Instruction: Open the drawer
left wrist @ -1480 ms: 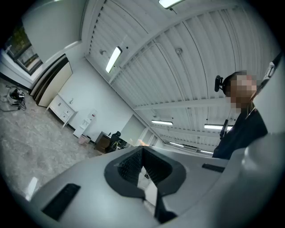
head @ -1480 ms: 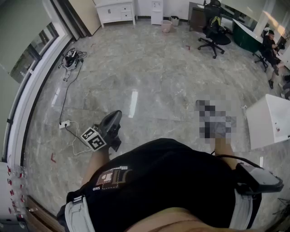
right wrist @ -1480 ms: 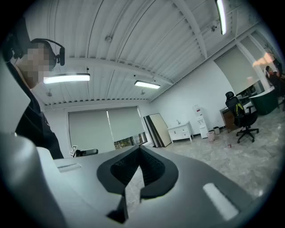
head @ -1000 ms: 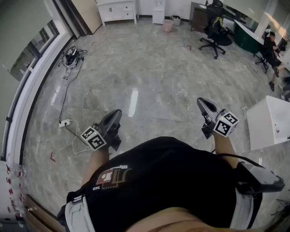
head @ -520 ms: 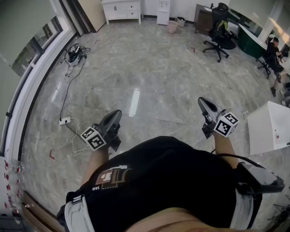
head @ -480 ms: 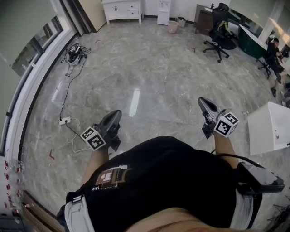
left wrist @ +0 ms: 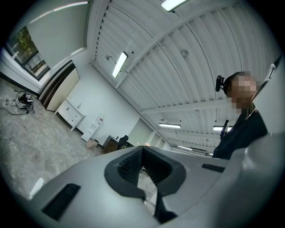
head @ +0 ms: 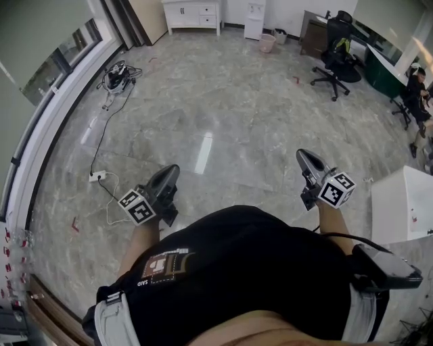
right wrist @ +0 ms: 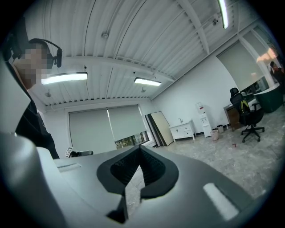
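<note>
Grey blinds (right wrist: pixel 89 129) only in right gripper view

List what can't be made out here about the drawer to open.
- White cabinet, head view: far off, too small to read its drawer handles.
- Which drawer is meant: cannot tell.
- White furniture, head view: cut off by the right edge.
- Floor underfoot, head view: hidden by the person's black shirt.

Office chair (head: pixel 336 62) far right; power strip (head: pixel 97 176) on marble floor (head: pixel 223 121), left.
</note>
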